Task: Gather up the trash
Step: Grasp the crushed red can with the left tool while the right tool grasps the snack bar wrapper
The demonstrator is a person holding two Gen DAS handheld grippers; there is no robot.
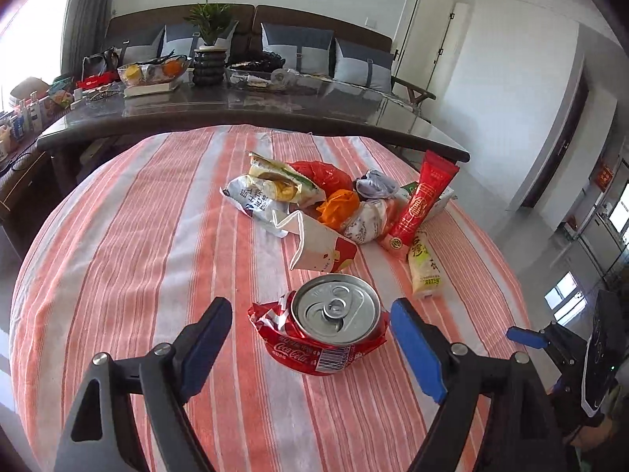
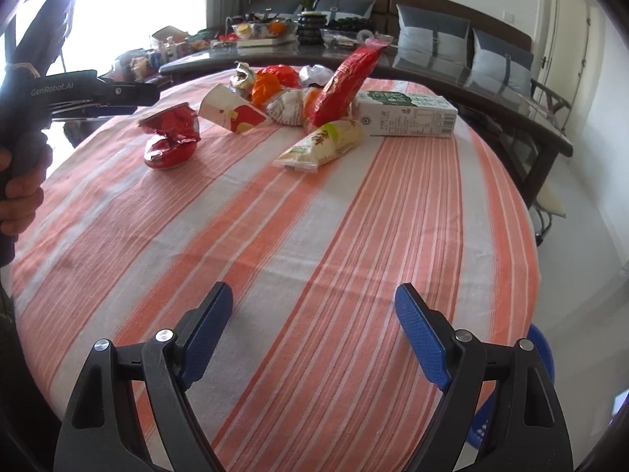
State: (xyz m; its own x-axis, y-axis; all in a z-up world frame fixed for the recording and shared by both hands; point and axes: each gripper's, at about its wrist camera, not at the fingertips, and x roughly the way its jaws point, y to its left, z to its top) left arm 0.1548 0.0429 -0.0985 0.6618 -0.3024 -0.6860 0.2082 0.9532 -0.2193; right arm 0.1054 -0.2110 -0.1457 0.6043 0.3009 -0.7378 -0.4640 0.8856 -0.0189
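Observation:
A crushed red Coca-Cola can (image 1: 334, 326) stands on the striped cloth between the jaws of my left gripper (image 1: 311, 303). The gripper is open: there is a gap at the left pad, and the right pad is close beside the can. In the right wrist view the can (image 2: 169, 137) sits far left, under the left gripper (image 2: 151, 92), which a hand holds. Behind it lies a trash pile: a torn white-and-red carton (image 1: 318, 247), a red tube packet (image 1: 420, 204), a yellow-green snack packet (image 2: 322, 143) and a milk carton (image 2: 409, 114). My right gripper (image 2: 314, 290) is open over bare cloth.
The round table's striped cloth (image 2: 275, 236) drops off at the right edge, where a blue plastic thing (image 2: 544, 354) shows below. A dark long table (image 1: 236, 114) with a fruit bowl, a plant and clutter stands just behind, and a sofa behind that.

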